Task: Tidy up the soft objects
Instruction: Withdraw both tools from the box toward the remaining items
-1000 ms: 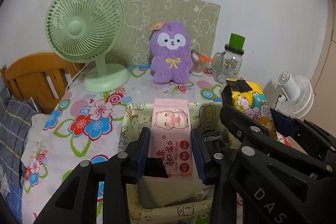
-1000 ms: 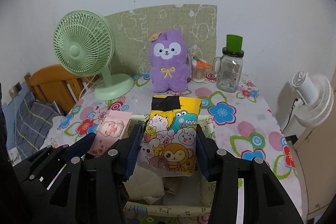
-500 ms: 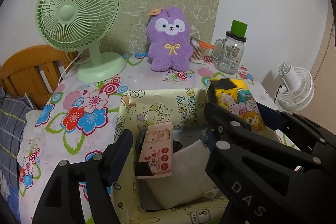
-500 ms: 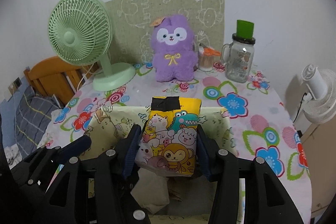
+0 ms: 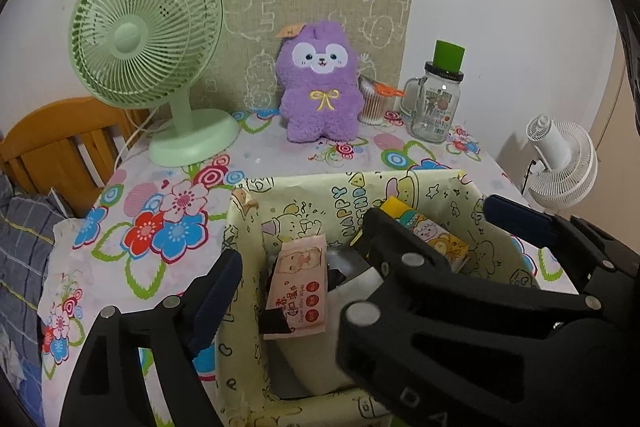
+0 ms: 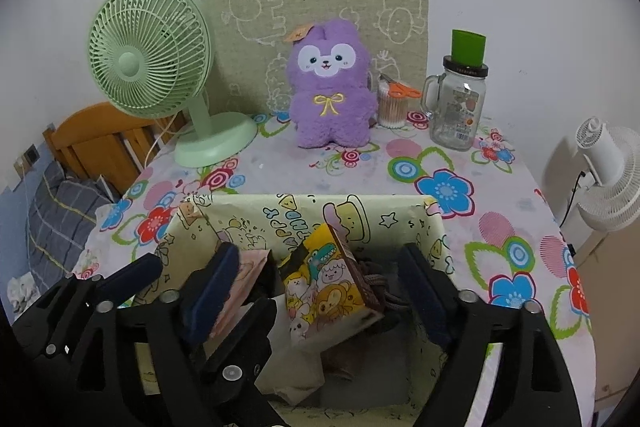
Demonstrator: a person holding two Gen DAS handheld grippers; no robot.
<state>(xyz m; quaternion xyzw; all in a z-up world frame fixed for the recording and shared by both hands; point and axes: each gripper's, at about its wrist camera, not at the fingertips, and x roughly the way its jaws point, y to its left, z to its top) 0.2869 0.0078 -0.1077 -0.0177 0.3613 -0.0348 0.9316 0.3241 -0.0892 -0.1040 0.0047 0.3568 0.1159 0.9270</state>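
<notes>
A yellow cartoon-print storage box (image 5: 344, 193) (image 6: 360, 215) stands at the table's front. A pink wet-wipes pack (image 5: 298, 287) (image 6: 240, 283) lies loose inside its left part. A yellow cartoon tissue pack (image 6: 330, 287) (image 5: 430, 235) lies tilted inside its right part. My left gripper (image 5: 300, 263) is open over the box, jaws wide of the pink pack. My right gripper (image 6: 320, 283) is open, its fingers either side of the yellow pack without touching it. A purple plush bunny (image 5: 318, 83) (image 6: 330, 87) sits at the back of the table.
A green desk fan (image 5: 148, 63) stands at the back left. A glass jar with a green lid (image 5: 438, 95) and a cup of cotton swabs (image 5: 372, 103) stand at the back right. A white fan (image 5: 560, 163) is beyond the right edge. A wooden headboard (image 5: 56, 147) is on the left.
Both grippers opened over the box. The pink pack dropped in first, then the yellow pack fell from the right gripper into the box.
</notes>
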